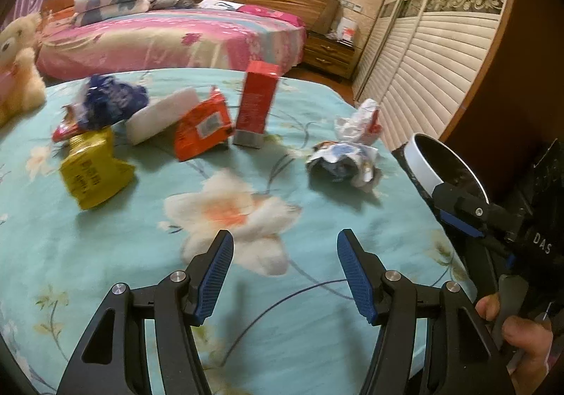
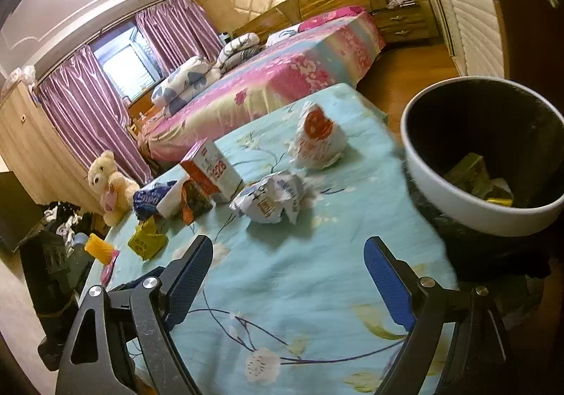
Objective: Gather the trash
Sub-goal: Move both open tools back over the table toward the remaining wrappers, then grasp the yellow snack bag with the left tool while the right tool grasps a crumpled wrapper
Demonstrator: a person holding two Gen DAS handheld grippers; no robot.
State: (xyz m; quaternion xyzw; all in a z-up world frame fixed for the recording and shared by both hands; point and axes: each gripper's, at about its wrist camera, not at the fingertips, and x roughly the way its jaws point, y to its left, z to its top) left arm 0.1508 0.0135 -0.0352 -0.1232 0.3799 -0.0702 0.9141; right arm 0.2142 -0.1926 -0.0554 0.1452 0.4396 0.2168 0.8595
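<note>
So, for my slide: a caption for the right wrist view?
Open right gripper above a floral sheet, crumpled wrappers ahead, trash bin alongside.

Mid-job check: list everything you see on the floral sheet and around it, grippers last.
Crumpled paper wads: two, white printed, right part of sheet.
Red carton: one, upright, centre.
Orange packet: one, left of carton.
White pad: one, behind packet.
Yellow pouch: one, left.
Blue wrapper: one, far left.
Teddy bear: one, cream, sheet's far-left edge.
Trash bin: one, white rim, dark inside, beside sheet, some trash inside.
Pink bed: one, behind.
Left gripper: open, empty.
Right gripper: open, empty.
</note>
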